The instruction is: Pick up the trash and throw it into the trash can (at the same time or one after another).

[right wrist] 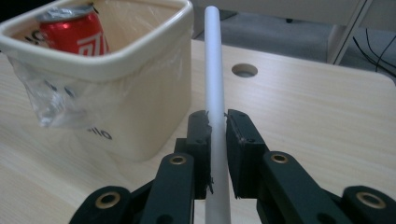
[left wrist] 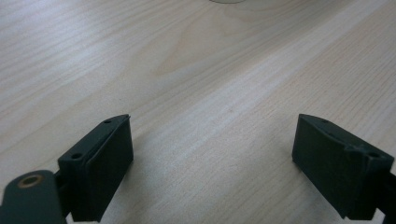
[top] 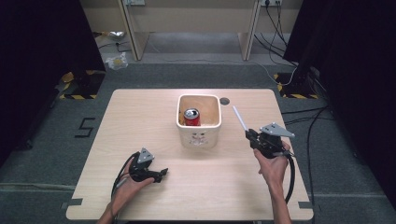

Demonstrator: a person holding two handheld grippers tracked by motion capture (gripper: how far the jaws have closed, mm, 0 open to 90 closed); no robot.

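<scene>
Right tool clamps a white straw upright between its jaws, just right of the bin holding a can; left tool rests open on the desk

We see red can only in part: lower body hidden behind wall of cream bin, its label cut short in right gripper view. Print on bin front too small for us to read from high view. White straw: lower end runs off bottom edge of right gripper view. In left gripper view, pale round object at top edge cut off; we cannot tell what it is.
</scene>
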